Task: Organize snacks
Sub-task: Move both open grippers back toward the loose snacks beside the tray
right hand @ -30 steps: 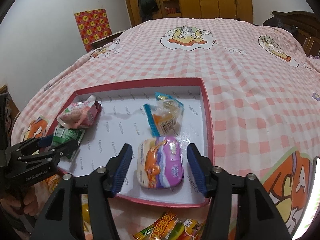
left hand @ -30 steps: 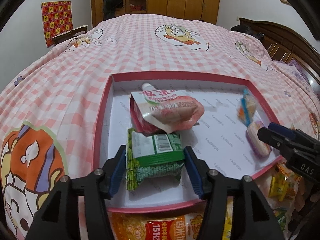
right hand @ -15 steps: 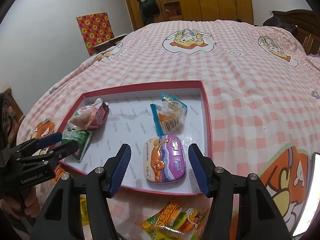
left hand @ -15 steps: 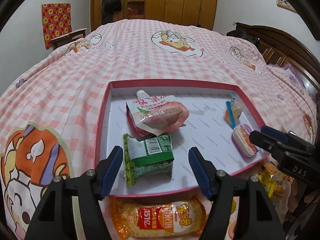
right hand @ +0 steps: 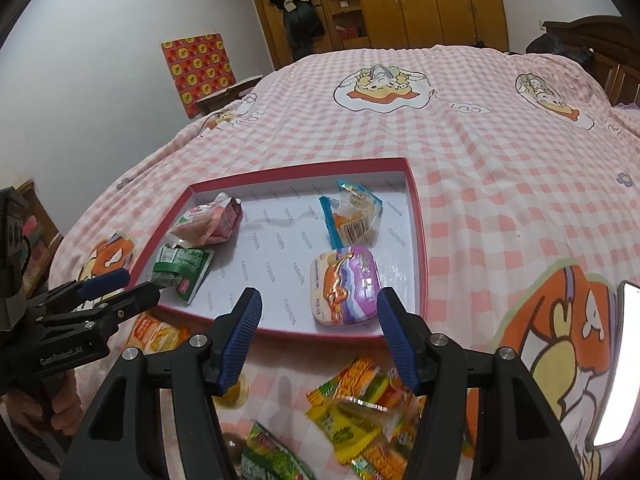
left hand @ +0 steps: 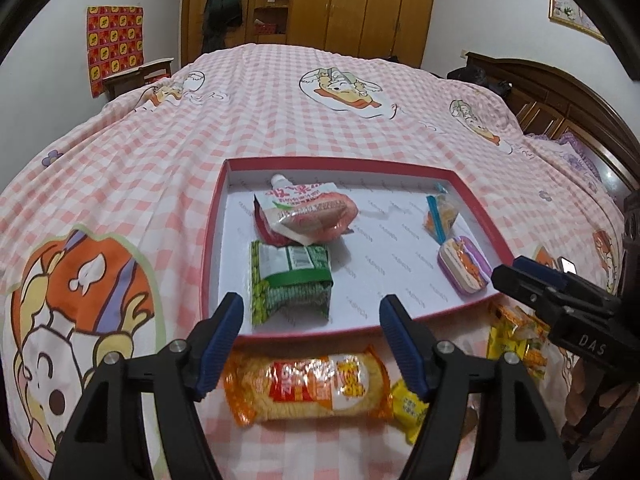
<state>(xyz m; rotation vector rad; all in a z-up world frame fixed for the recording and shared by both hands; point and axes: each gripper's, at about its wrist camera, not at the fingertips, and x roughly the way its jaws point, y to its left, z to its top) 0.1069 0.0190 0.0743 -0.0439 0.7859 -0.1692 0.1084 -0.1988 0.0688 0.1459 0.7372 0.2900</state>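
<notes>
Left tongs: spread wide, empty, hovering just in front of the red-rimmed tray, over the orange noodle packet on the bed. Right tongs: equally wide, empty, at the tray's near right corner.

Tray contents, left to right:
- Green pea packet, near-left part of the tray.
- Pink spouted pouch, just behind the pea packet and overlapping it.
- Clear wrapper with blue strip, far-right part.
- Purple tin, near-right part, just in front of the wrapper.

Outside the tray, along its near edge: noodle packet, small yellow sachet, yellow-green snack bags.

Judgement: items are grouped at the tray's two ends, likely because each hand loads its own side.

Change from a second ago: both tongs have pulled back from the tray. The pea packet and tin no longer sit between the fingers; loose snacks now show beneath them, probably the next picks.
</notes>
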